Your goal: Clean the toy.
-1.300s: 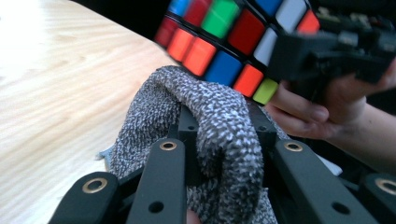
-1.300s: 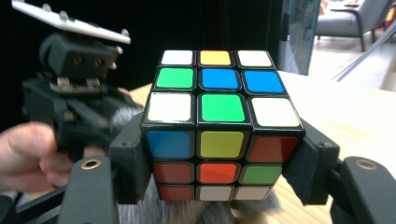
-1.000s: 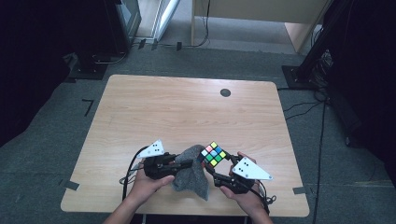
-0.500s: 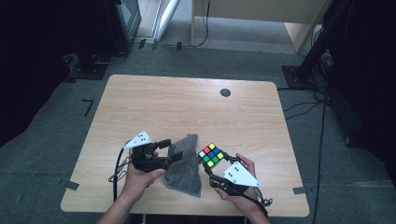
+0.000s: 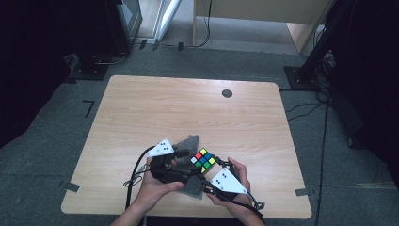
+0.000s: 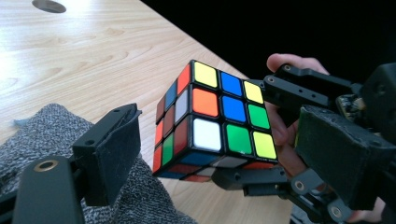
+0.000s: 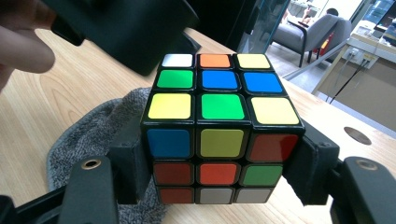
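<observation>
1. The cube (image 5: 203, 160) sits above the table's (image 5: 188, 108) near edge, about midway along it, lifted off the wood.
2. The right gripper (image 7: 219, 186) pinches the cube, one pad on each of two opposite faces, low on the cube.
3. The cube's top face shows white, orange and yellow in the far row, green and two blues in the middle, yellow, green and yellow nearest the right gripper.
4. The left gripper (image 6: 219, 154) has just been opening; its jaws stand spread with nothing pressed between them.
5. In the left gripper view the cube hangs just beyond the spread jaws, a hand (image 6: 280, 130) behind it.
6. A grey cloth (image 5: 188, 143) lies crumpled on the table under and beside both grippers, near the same edge.
7. A dark round hole (image 5: 227, 93) marks the table toward its far right corner, well apart from the cube.
</observation>
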`<action>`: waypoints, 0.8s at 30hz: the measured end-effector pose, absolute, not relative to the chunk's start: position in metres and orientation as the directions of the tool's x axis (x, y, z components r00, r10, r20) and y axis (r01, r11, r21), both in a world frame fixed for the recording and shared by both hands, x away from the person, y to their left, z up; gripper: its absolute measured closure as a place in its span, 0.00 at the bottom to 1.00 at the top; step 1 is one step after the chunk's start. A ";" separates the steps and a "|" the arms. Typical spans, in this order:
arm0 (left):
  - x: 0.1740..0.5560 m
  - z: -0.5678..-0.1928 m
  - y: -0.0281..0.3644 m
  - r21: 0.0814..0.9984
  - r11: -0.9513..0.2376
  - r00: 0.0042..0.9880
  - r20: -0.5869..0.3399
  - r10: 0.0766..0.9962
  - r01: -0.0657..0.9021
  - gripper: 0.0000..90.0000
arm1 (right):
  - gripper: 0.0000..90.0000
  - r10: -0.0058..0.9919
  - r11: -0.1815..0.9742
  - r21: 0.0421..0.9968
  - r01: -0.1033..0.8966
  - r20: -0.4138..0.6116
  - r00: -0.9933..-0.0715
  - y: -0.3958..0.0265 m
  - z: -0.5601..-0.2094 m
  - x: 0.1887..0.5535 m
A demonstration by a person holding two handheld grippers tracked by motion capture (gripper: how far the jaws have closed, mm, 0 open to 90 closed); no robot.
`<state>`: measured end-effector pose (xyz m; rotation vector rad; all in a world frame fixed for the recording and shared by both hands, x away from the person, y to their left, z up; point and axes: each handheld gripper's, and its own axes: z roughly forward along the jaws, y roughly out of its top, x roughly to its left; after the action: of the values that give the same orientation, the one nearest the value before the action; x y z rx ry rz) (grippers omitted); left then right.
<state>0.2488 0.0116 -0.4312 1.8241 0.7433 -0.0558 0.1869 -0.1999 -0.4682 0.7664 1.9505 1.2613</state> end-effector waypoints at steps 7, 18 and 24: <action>0.241 -0.433 -0.006 0.846 -0.308 0.813 -0.223 0.538 0.436 0.15 | 0.38 0.755 0.383 0.918 0.102 -0.248 -0.607 -0.192 -0.470 0.186; 0.243 -0.437 -0.011 0.822 -0.352 0.814 -0.211 0.541 0.447 0.26 | 0.38 0.746 0.400 0.912 0.090 -0.267 -0.610 -0.187 -0.472 0.184; 0.243 -0.437 -0.012 0.821 -0.351 0.811 -0.212 0.545 0.450 0.33 | 0.38 0.755 0.414 0.905 0.095 -0.283 -0.591 -0.185 -0.473 0.185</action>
<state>0.2426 -0.0122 -0.4368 2.0001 0.7392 0.1196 0.1851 -0.1850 -0.4726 0.7208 1.9684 1.1976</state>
